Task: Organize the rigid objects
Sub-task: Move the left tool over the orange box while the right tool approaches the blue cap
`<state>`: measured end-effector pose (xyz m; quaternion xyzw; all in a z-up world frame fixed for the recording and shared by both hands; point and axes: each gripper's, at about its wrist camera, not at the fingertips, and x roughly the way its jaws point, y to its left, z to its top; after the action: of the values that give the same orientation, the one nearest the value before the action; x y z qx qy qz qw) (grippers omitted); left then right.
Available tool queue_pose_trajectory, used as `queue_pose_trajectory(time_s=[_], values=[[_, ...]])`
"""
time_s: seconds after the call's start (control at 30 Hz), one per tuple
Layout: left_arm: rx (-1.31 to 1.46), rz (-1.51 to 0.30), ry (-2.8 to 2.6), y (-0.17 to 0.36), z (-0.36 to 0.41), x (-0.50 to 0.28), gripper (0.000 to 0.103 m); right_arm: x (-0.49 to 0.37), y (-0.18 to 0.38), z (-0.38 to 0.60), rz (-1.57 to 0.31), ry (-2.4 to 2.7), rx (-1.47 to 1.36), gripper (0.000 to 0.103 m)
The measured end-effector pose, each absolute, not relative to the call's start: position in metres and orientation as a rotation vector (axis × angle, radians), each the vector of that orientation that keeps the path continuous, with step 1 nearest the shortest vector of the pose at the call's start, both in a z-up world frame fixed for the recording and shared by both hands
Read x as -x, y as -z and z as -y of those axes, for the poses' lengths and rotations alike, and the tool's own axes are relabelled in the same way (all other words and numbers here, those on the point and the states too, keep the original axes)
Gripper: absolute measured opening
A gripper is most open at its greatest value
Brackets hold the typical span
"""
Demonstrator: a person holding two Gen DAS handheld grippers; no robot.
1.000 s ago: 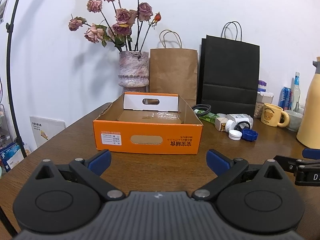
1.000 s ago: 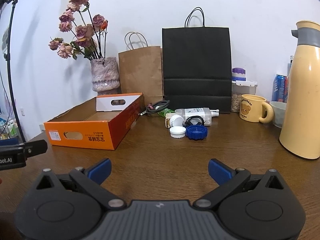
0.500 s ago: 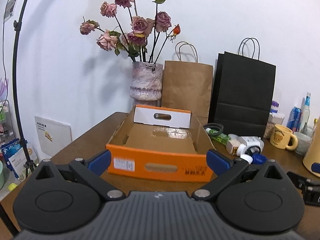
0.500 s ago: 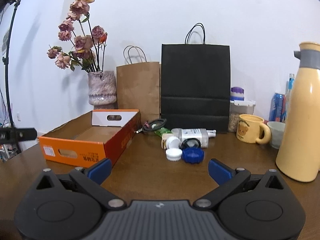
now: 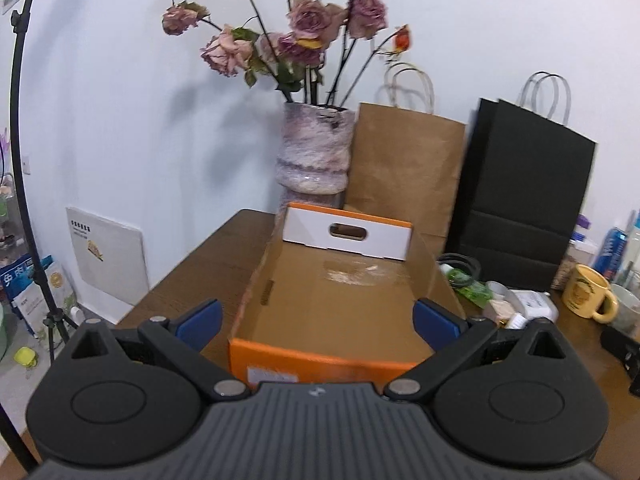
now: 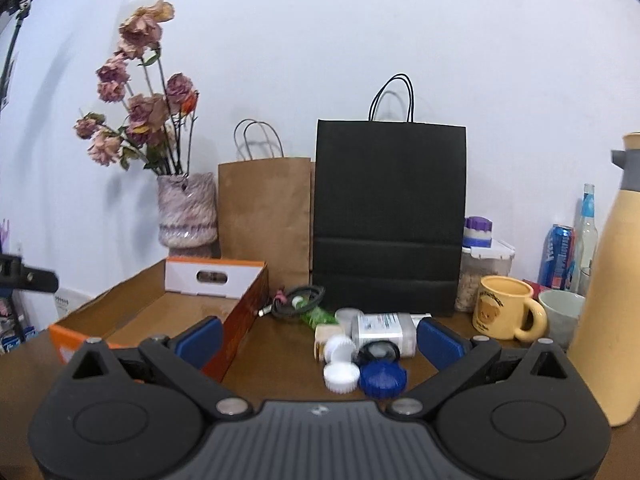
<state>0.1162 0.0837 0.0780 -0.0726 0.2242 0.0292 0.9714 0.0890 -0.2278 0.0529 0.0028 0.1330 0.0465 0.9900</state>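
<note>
An empty orange cardboard box (image 5: 320, 360) lies on the brown table, also in the right wrist view (image 6: 240, 320). My left gripper (image 5: 318, 318) is open and empty, raised over the box's near end. My right gripper (image 6: 318, 338) is open and empty, above a pile of small items: a white cap (image 6: 341, 376), a blue lid (image 6: 383, 378), a white bottle lying down (image 6: 382, 330), a small jar (image 6: 329, 340), a green packet (image 6: 318, 315) and a black cable coil (image 6: 298, 300).
A vase of dried roses (image 6: 187, 210), a brown paper bag (image 6: 264, 216) and a black paper bag (image 6: 390, 220) stand along the wall. A yellow mug (image 6: 506, 308), a grey cup (image 6: 562, 316), a cream thermos (image 6: 610, 300), cans and a food jar (image 6: 484, 268) stand at the right.
Both grippers have risen and moved forward. The left one now looks down into the box; the right one is closer to the pile of caps and bottles.
</note>
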Motion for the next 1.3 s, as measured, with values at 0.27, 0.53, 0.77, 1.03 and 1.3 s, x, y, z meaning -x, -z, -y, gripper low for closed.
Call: queue_pose_trajectory(time_s=[0.27,0.53,0.77,1.03,1.3], values=[[0.109,-0.497,-0.14,-0.075,-0.101,-0.179,0.103,-0.157,-0.051,0.219,-0.322,-0.037,-0.018,0.103],[0.184,-0.621,-0.173,-0.053,-0.137,-0.248,0.103,-0.219,-0.03,0.224,-0.398,0.005,-0.034,0.103],[0.195,-0.742,-0.147,-0.027,-0.155,-0.286,0.088,-0.247,0.009,0.233,-0.524,0.02,-0.022,0.103],[0.197,-0.764,-0.137,-0.028,-0.149,-0.305,0.085,-0.248,0.021,0.234,-0.525,0.049,-0.028,0.103],[0.252,-0.868,-0.109,-0.011,-0.159,-0.326,0.056,-0.245,0.018,0.238,-0.493,0.064,-0.039,0.103]])
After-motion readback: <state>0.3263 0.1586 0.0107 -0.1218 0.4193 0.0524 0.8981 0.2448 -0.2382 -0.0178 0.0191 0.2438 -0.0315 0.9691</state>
